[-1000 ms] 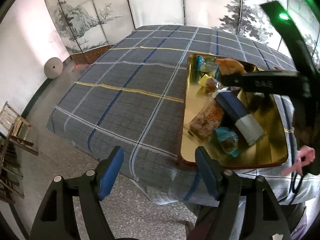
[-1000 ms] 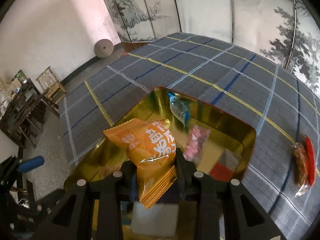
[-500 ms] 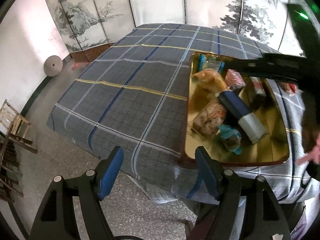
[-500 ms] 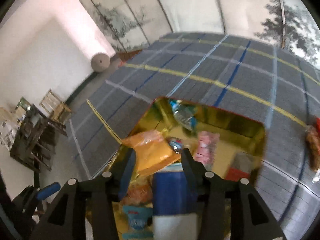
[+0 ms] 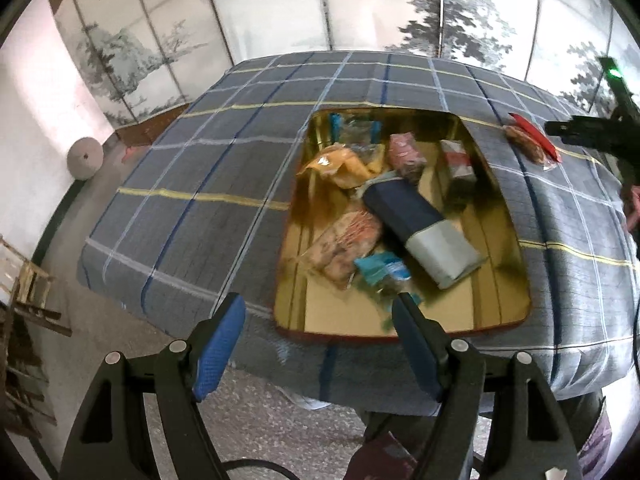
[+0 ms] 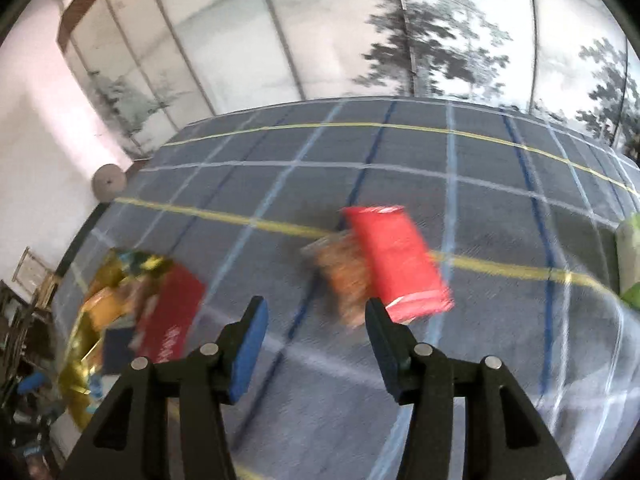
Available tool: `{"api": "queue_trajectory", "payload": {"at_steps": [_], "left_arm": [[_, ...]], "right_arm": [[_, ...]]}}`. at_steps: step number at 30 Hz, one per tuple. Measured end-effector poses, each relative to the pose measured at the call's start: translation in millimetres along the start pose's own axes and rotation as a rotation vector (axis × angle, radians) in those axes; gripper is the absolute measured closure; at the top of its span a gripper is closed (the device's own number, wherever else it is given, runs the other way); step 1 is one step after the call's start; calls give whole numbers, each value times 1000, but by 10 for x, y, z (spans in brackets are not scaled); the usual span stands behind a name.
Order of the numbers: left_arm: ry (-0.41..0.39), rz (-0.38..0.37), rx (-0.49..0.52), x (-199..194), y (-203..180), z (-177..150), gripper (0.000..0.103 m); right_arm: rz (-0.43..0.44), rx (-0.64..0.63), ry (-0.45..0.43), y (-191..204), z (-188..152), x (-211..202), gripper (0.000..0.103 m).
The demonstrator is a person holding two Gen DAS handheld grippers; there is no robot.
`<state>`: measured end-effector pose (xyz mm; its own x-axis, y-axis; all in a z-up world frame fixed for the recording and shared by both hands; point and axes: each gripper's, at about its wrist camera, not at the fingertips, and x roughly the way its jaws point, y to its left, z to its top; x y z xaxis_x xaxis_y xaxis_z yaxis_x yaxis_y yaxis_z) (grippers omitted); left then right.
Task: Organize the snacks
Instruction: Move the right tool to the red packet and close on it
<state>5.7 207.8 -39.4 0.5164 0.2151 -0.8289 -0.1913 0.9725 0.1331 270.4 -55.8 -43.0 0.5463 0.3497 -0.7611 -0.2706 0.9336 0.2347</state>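
Gold tray [image 5: 496, 312]: lies on the plaid cloth [image 5: 208, 168] just ahead of the left gripper [image 5: 320, 344], its near rim close to the right-hand pad; judged to be the collecting point, since nearly all the snacks are heaped in it.

Left gripper: jaws well apart, nothing between the blue pads, hovering at the near table edge; judged to be waiting.

Tray contents, left to right ahead of that gripper: orange packet [image 5: 340, 164]; clear pack of brown biscuits [image 5: 344, 244]; small teal packet [image 5: 380, 268]; long dark-blue and grey pack [image 5: 424, 224] lying slantwise over the others; pink packet [image 5: 406, 154]; red-and-white packet [image 5: 458, 160]. The heap leaves bare floor only at the near and right-hand parts.

Red-and-brown snack pack [image 6: 384, 264]: alone on the cloth, outside the tray, just ahead of the right gripper [image 6: 314, 346] and nearer its right-hand pad. Judged the next item to collect.

Right gripper: jaws have just been opening, nothing between them; the view is blurred. Nothing stands between it and the pack.

Green object [image 6: 628, 248]: far right of that gripper, cut off at the view's edge, unidentified.
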Motion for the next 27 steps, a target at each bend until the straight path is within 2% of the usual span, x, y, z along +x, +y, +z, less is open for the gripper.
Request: {"api": "queue_trajectory", "payload": {"at_steps": [3, 9, 11, 13, 15, 19, 21, 23, 25, 27], "left_arm": [[-5, 1, 13, -6, -69, 73, 31], [-4, -20, 41, 10, -250, 246, 31], [-8, -23, 61, 18, -366, 312, 31], [-9, -30, 77, 26, -469, 366, 31], [-10, -39, 89, 26, -581, 421, 31], [-10, -59, 109, 7, -797, 549, 31], [-15, -63, 114, -8, -868, 603, 31], [-25, -62, 129, -36, -978, 660, 31], [-30, -64, 143, -51, -1070, 683, 30], [-22, -82, 160, -42, -1168, 706, 30]], "right_arm": [[-68, -29, 48, -122, 162, 250, 50], [-62, -29, 103, -371, 452, 590, 49], [-46, -20, 123, -468, 503, 681, 46], [2, 5, 166, -573, 529, 804, 44], [49, 16, 170, -653, 557, 866, 43], [45, -30, 156, -605, 511, 857, 44], [65, -42, 161, -572, 448, 819, 55], [67, -50, 161, -591, 372, 727, 57], [33, -83, 118, -650, 220, 480, 57], [38, -71, 92, -794, 7, 170, 57]]}}
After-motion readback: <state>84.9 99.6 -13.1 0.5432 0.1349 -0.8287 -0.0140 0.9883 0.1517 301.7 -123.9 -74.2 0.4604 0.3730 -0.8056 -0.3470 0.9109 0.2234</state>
